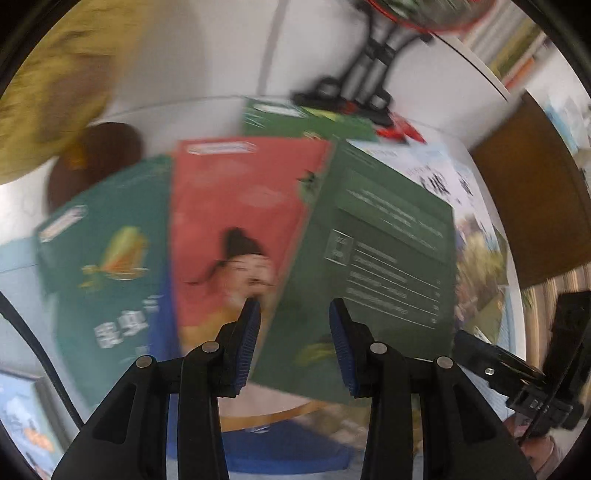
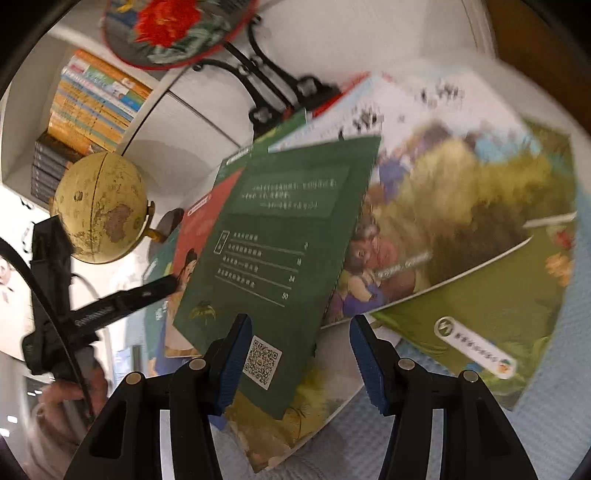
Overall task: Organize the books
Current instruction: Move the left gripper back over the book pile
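Observation:
Several thin picture books lie fanned in a loose pile on a pale surface. In the left wrist view a dark green back cover (image 1: 373,266) lies on top, with a red book (image 1: 240,221) and a teal book (image 1: 107,254) to its left. My left gripper (image 1: 293,306) is open just above the pile's near edge, holding nothing. In the right wrist view the dark green book (image 2: 284,251) overlaps a large illustrated book (image 2: 461,206). My right gripper (image 2: 301,321) is open over their near edges. The left gripper (image 2: 122,299) shows at the left.
A yellow globe (image 2: 99,206) stands left of the pile on a brown base (image 1: 96,155). A black stand (image 2: 269,85) holding a red-rimmed decorated plate (image 2: 173,26) is behind the books. Shelved books (image 2: 88,103) are at the back. A brown panel (image 1: 532,192) stands at right.

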The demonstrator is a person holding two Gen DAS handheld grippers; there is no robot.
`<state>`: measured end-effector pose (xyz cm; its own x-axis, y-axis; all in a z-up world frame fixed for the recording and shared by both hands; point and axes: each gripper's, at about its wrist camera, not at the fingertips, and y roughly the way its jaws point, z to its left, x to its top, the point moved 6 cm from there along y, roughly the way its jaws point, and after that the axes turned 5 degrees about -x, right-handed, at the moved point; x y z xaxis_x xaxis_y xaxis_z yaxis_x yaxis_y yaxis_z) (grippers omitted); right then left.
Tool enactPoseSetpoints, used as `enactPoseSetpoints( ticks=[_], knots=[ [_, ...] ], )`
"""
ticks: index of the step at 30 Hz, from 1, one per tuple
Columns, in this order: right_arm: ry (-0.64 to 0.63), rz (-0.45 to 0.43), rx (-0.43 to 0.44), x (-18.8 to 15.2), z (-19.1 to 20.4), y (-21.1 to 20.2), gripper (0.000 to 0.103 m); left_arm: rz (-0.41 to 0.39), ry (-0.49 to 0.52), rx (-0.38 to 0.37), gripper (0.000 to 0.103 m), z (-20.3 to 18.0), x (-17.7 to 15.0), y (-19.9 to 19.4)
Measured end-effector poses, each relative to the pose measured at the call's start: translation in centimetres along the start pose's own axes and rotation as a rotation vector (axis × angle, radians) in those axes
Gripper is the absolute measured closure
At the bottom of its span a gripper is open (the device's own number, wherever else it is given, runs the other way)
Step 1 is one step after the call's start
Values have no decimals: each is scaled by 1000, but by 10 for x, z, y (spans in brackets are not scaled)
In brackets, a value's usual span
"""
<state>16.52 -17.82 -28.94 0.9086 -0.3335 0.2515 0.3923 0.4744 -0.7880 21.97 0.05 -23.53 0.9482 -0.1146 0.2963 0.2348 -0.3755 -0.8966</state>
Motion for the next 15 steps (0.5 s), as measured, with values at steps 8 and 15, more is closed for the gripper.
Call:
enactPoseSetpoints(
  ticks=[8,15],
  knots=[
    [113,18,164,12,-7,16,62,8,20,-90,72,-16,-5,6],
    [195,10,379,12,1,-6,87,13,-5,-136,75,-9,-7,2]
  ],
)
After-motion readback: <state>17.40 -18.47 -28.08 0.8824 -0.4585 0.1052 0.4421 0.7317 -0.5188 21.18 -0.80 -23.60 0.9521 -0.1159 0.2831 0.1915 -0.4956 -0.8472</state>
